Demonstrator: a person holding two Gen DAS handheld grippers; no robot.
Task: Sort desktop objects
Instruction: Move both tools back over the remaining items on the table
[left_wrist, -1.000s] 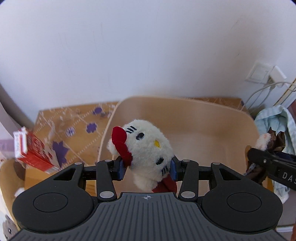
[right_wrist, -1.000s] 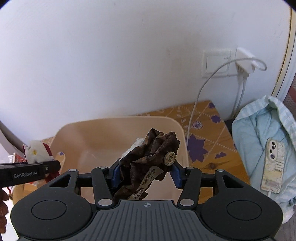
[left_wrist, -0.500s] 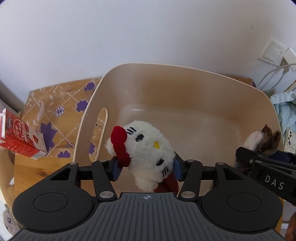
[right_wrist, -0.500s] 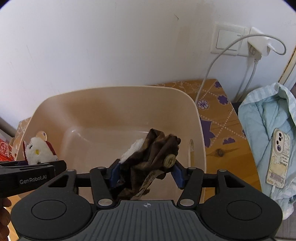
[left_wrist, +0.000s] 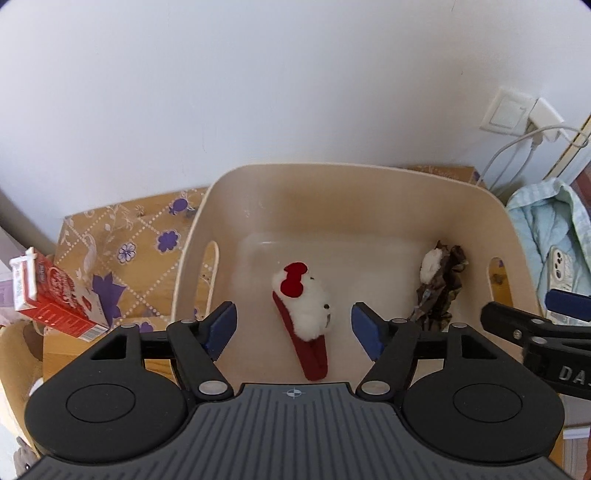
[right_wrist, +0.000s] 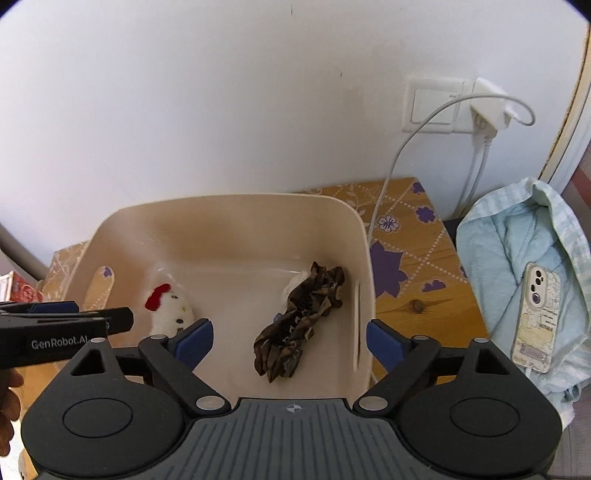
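Observation:
A white plush cat with a red bow (left_wrist: 304, 306) lies on the floor of the beige plastic bin (left_wrist: 332, 173). It also shows in the right wrist view (right_wrist: 168, 308). A brown patterned fabric piece with a white tuft (right_wrist: 303, 317) lies in the bin's right part (left_wrist: 439, 284). My left gripper (left_wrist: 295, 332) is open and empty above the plush cat. My right gripper (right_wrist: 290, 339) is open and empty above the brown fabric; its fingers (left_wrist: 517, 325) show at the right of the left wrist view. The bin rim (right_wrist: 229, 201) shows in the right wrist view.
A red and white carton (left_wrist: 51, 295) stands left of the bin on the patterned wooden table (left_wrist: 129, 251). A light blue cloth (right_wrist: 517, 258) with a phone (right_wrist: 535, 317) on it lies to the right. A wall socket with a charger cable (right_wrist: 480, 107) is behind.
Both grippers have opened over the bin. The plush cat dropped from the left gripper and the brown fabric from the right; both now lie on the bin floor.

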